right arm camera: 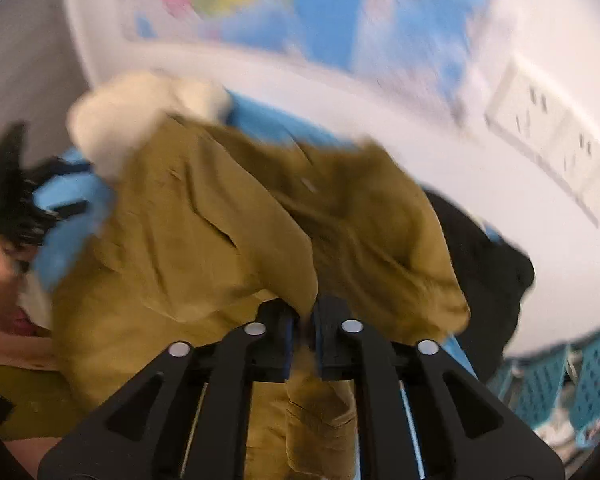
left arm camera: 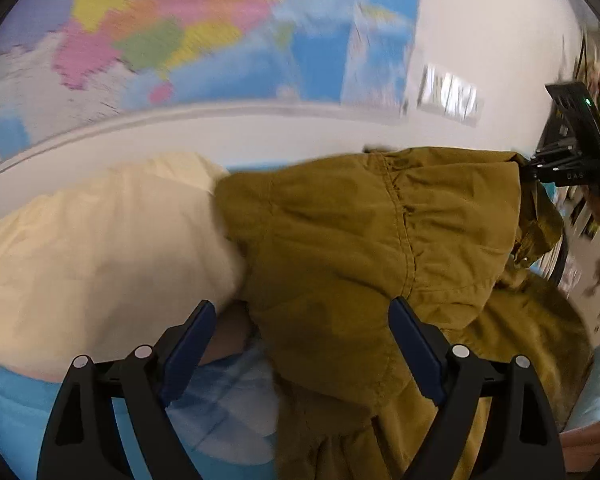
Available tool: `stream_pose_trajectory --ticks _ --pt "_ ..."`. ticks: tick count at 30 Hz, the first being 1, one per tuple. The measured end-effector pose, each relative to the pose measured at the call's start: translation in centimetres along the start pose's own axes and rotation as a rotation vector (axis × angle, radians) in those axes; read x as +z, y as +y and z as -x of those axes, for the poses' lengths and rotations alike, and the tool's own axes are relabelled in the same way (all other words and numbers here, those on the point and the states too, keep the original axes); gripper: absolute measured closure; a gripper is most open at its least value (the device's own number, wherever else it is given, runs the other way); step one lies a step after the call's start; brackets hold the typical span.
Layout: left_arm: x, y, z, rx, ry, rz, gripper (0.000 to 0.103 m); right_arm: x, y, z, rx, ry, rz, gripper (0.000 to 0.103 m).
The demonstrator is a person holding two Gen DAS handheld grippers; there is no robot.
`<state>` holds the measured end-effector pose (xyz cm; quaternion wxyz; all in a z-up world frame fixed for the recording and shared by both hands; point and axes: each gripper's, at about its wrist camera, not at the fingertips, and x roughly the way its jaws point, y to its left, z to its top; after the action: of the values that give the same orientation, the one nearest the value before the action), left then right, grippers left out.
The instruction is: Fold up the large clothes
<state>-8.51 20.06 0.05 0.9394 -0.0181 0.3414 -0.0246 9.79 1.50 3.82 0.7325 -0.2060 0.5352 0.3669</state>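
Right gripper [right arm camera: 303,334] is clenched on a pinch of the mustard-brown garment [right arm camera: 204,232]: its blue pads have the cloth drawn up tight between them, and the rest of the fabric spreads away ahead of and below the fingers in loose, deep folds. Left gripper [left arm camera: 302,354] stands released, its jaws wide apart, with the same garment lying under and just beyond its right finger and nothing pressed between the pads.

Judging by the way it bunches and drapes, the garment is a soft, fairly thick woven cloth, limp and not slippery, heavy enough to sag from a single pinch. A stitched seam [left arm camera: 404,236] runs away from the left gripper's right finger; a hem or seam edge like that looks the firmest place for the free gripper to take hold, well apart from the right gripper's pinch, so the cloth hangs flat between them.

Further off, to the left of the garment, lies a cream cushion [left arm camera: 100,248] on a blue bedsheet [left arm camera: 16,412]. Beyond both, a coloured map [left arm camera: 172,32] hangs on the wall, blurred.
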Motion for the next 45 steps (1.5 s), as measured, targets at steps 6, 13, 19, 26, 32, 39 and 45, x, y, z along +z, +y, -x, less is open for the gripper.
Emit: stream_pose_trajectory --ticks 6,13,19,26,32,39,45 --pt "-0.7 -2.0 -6.4 0.201 0.148 -0.083 0.018 -2.9 -1.4 -2.6 0.000 -0.047 -0.100 0.027" --pt "-0.1 -1.0 -6.7 0.242 0.128 -0.037 0.018 -9.1 -3.6 1.1 0.048 -0.211 -0.137 0.012" --pt "0.6 -1.6 -7.9 0.298 0.110 -0.047 0.018 -10.6 -5.1 -0.5 0.139 -0.183 -0.254 0.100" --pt "0.2 -1.4 -8.6 0.394 0.085 -0.060 0.018 -9.9 -9.1 2.0 0.133 -0.231 -0.369 0.100" --pt "0.3 -1.8 -9.6 0.459 0.091 -0.077 0.018 -10.4 -7.9 -3.4 0.008 -0.076 -0.375 0.082" --pt "0.1 -1.7 -9.2 0.455 0.094 -0.074 0.018 -10.8 -5.5 2.6 0.003 -0.331 -0.328 0.068" --pt "0.2 -1.7 -9.2 0.453 0.096 -0.060 0.018 -7.9 -0.4 -3.2 0.058 -0.226 -0.141 0.070"
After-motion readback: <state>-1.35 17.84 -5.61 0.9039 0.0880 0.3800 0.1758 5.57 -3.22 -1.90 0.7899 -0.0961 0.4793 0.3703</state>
